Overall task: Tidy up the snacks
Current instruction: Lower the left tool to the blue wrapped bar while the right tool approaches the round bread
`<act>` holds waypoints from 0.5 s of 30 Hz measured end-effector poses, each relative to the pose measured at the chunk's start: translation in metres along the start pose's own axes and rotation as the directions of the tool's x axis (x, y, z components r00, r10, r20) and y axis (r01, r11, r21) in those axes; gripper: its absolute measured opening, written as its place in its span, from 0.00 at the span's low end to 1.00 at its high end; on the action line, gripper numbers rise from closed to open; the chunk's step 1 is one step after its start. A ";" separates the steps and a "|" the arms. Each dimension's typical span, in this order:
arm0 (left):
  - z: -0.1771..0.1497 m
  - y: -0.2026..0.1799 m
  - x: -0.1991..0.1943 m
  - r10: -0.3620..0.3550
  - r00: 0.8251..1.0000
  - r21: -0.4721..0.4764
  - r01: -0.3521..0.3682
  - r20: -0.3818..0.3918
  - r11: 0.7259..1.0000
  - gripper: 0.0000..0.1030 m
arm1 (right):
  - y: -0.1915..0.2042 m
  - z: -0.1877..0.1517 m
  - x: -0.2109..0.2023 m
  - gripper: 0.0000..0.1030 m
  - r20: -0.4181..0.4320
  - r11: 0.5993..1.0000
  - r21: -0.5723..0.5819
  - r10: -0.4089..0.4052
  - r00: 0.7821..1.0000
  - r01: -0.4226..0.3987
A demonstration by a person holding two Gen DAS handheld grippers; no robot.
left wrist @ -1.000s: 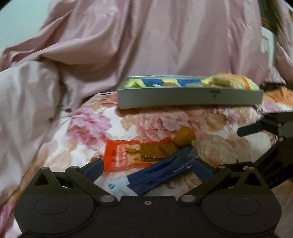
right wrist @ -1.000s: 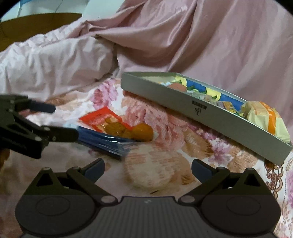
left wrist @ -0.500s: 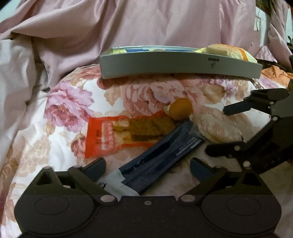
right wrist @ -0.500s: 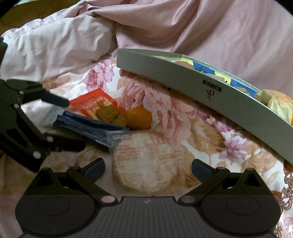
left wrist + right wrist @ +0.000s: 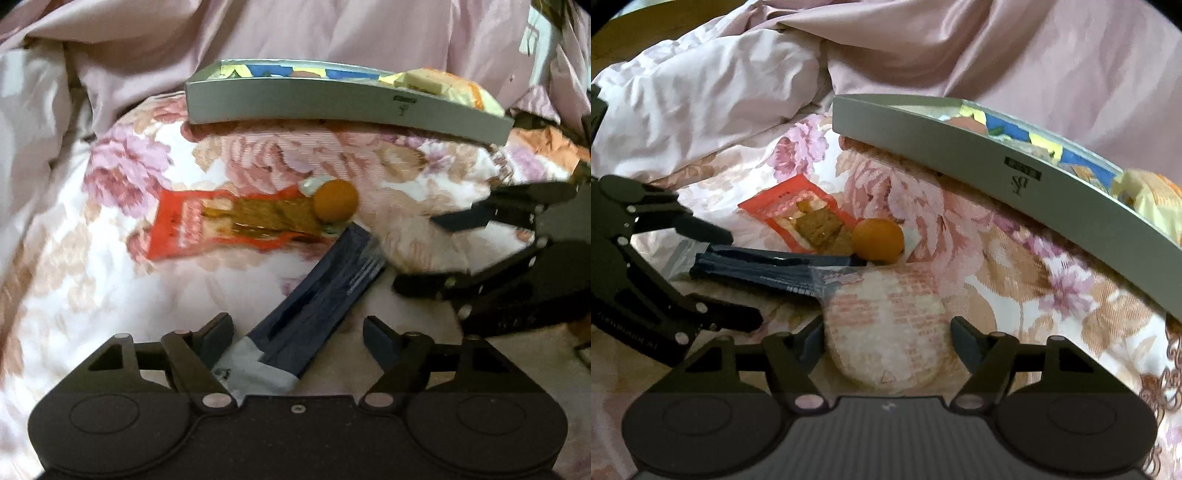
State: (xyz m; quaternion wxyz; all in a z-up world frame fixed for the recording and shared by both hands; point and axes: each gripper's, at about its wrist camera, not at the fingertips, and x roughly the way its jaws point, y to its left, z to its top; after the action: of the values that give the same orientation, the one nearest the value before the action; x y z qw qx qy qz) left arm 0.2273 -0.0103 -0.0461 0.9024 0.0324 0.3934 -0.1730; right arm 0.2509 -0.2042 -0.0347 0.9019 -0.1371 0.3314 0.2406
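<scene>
Fingers, left: the left gripper (image 5: 298, 334) has its fingers apart on both sides of the near end of the dark blue packet (image 5: 317, 295); they have just been closing, but I see a gap on the right side, so the pads do not press it yet.
Fingers, right: the right gripper (image 5: 887, 338) has its fingers apart around the round pale cracker pack (image 5: 886, 328); they too have just been closing, and whether the pads touch the wrapper I cannot tell.
Already done: the grey tray (image 5: 960, 147) stands on the flowered bed cover (image 5: 1015, 280) and holds several wrapped snacks, among them a yellow and orange pack (image 5: 1152, 199) at its right end.
Still loose: four snacks lie on the bed in front of the tray: the red packet (image 5: 221, 225), the orange ball (image 5: 335, 199) touching its end, the dark blue packet just beside them, and the round pale cracker pack under the blue packet's tip.
Progress: in my judgement the task is partly done; four items are left.
Step in hand: it looks like a grasp of two items at one time, one for each gripper.
</scene>
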 end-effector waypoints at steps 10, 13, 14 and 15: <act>-0.020 -0.038 -0.009 0.003 1.000 0.070 -0.001 -0.026 0.998 0.78 | 0.016 -0.025 -0.037 0.82 -0.106 0.998 -0.064 -0.016 0.994 0.010; -0.020 -0.038 -0.009 0.028 1.000 0.103 -0.028 0.003 0.994 0.82 | 0.023 -0.031 -0.046 0.88 -0.110 0.993 -0.110 -0.042 0.993 0.030; -0.020 -0.036 -0.009 0.025 1.000 0.103 -0.027 0.016 0.994 0.83 | 0.024 -0.032 -0.047 0.89 -0.109 0.992 -0.122 -0.048 0.993 0.035; -0.019 -0.034 -0.007 0.022 0.999 0.098 -0.024 0.025 0.995 0.84 | 0.025 -0.032 -0.049 0.90 -0.109 0.991 -0.130 -0.056 0.992 0.042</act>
State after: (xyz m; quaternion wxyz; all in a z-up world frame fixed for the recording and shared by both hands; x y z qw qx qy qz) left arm 0.1978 -0.0362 -0.0517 0.9062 0.0791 0.3734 -0.1821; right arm 0.1887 -0.2127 -0.0282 0.8770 -0.2158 0.3620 0.2308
